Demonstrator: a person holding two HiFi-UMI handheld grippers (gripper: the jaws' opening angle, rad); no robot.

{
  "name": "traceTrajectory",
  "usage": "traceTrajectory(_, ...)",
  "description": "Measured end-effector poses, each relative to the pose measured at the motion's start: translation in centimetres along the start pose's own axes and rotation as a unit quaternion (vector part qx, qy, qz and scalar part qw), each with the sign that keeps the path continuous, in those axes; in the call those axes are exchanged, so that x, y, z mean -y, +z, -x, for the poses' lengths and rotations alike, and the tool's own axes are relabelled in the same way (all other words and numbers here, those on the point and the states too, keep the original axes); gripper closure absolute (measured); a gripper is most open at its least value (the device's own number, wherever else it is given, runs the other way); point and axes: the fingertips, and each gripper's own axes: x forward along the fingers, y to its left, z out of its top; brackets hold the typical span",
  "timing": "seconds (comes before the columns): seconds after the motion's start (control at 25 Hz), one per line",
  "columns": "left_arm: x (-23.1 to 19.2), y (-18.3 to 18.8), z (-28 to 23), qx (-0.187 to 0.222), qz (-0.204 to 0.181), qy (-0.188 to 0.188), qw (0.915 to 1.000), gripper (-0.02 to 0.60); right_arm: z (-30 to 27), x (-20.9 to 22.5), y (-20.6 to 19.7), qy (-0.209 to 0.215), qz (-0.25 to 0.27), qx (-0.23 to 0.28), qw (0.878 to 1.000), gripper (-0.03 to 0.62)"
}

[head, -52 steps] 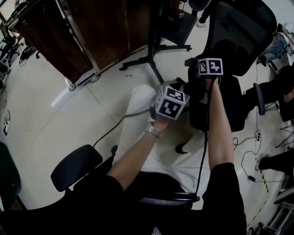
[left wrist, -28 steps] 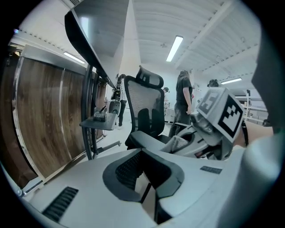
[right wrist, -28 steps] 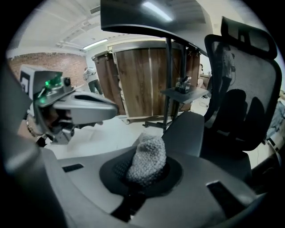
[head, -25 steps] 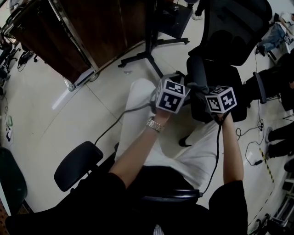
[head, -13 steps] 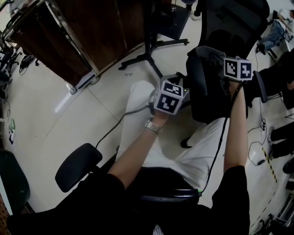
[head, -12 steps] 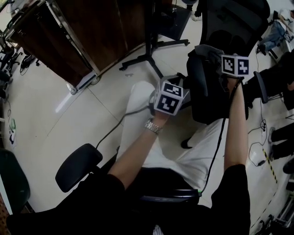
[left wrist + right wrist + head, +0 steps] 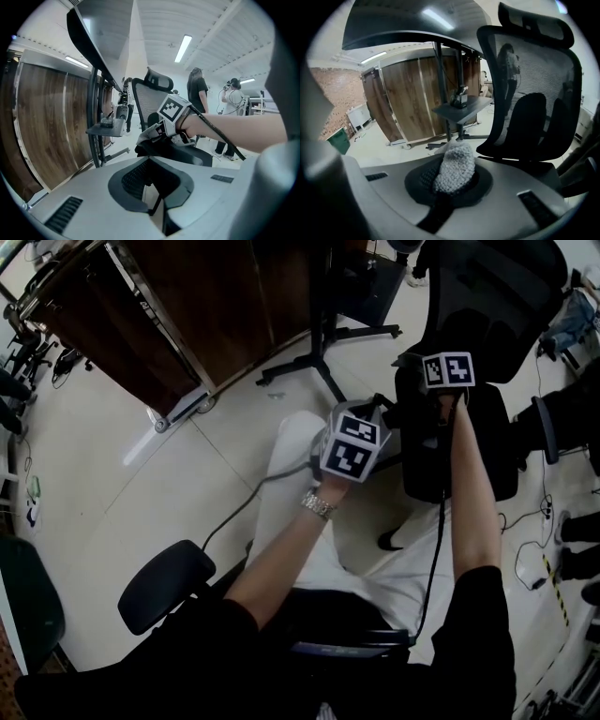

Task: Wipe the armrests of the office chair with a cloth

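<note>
A black office chair [image 7: 487, 442] with a mesh backrest [image 7: 534, 93] stands in front of me. In the head view my right gripper [image 7: 424, 371] is over the far end of the chair's near armrest [image 7: 412, 442]. It is shut on a grey knitted cloth [image 7: 454, 169], whose bunched end shows between the jaws. The left gripper view shows that cloth [image 7: 149, 134] pressed on the armrest [image 7: 176, 153] under the right gripper. My left gripper [image 7: 375, 418] hovers just left of the armrest, its jaws shut with nothing in them [image 7: 151, 187].
A wood-panelled cabinet [image 7: 187, 306] stands at the back left, and a black stand with a splayed base [image 7: 319, 352] beside the chair. My own chair's armrest [image 7: 164, 582] is at the lower left. Cables [image 7: 534, 568] lie on the floor at right. People stand behind [image 7: 199, 89].
My right gripper with the cloth slid toward me along the armrest, then back out toward the backrest. The left gripper has barely moved.
</note>
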Motion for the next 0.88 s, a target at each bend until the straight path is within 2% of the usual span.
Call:
traceTrajectory(0.12, -0.2, -0.1, -0.1, -0.003, 0.0, -0.001, 1.0, 0.588, 0.7, -1.4, -1.2, 0.02, 0.005, -0.009, 1.0, 0.569)
traceTrajectory(0.32, 0.1, 0.2, 0.1, -0.001, -0.006, -0.001, 1.0, 0.588, 3.7, -5.4, -4.0, 0.1, 0.021, -0.029, 0.994, 0.569)
traceTrajectory(0.52, 0.2, 0.4, 0.4, 0.001, -0.006, -0.001, 1.0, 0.588, 7.5, -9.8, -8.1, 0.144, 0.056, -0.029, 0.988, 0.569)
traceTrajectory(0.72, 0.9, 0.4, 0.7, 0.003, -0.009, -0.004, 0.9999, 0.588, 11.2, -11.6, -13.3, 0.181, 0.068, -0.042, 0.98, 0.569)
traceTrajectory(0.8, 1.0, 0.5, 0.8, 0.004, -0.008, -0.005, 0.9999, 0.588, 12.9, -12.0, -13.4, 0.197, 0.073, -0.037, 0.977, 0.569)
traceTrajectory(0.88, 1.0, 0.4, 0.8, 0.004, -0.007, -0.005, 1.0, 0.588, 14.1, -11.0, -11.4, 0.197, 0.067, -0.003, 0.978, 0.569)
